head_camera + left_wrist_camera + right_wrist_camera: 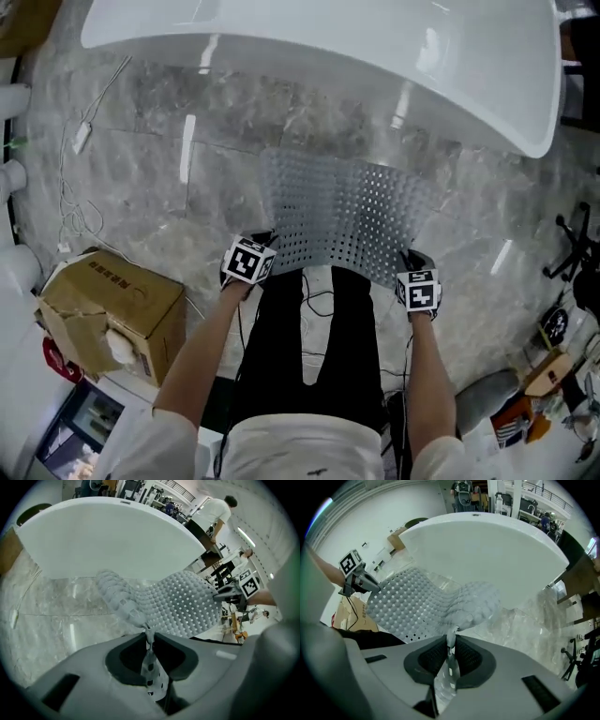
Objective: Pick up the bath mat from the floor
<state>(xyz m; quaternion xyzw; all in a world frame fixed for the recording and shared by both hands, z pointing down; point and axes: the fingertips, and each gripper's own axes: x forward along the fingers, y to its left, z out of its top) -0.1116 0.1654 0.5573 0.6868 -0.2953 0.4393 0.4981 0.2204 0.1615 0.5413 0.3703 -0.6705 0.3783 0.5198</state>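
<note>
The bath mat (342, 214) is a translucent grey sheet with rows of holes and bumps. It hangs lifted off the marble floor between my two grippers, sagging in the middle. My left gripper (264, 246) is shut on the mat's near left corner, and in the left gripper view the mat (176, 602) runs out from the closed jaws (149, 637). My right gripper (411, 261) is shut on the near right corner, and the mat (422, 604) spreads left from that gripper (451, 641) in the right gripper view.
A white bathtub (375, 56) curves across the top, close behind the mat. A torn cardboard box (108, 305) sits at the lower left. A white cable (80, 187) lies on the floor at left. Clutter and a stand (572, 244) crowd the right edge.
</note>
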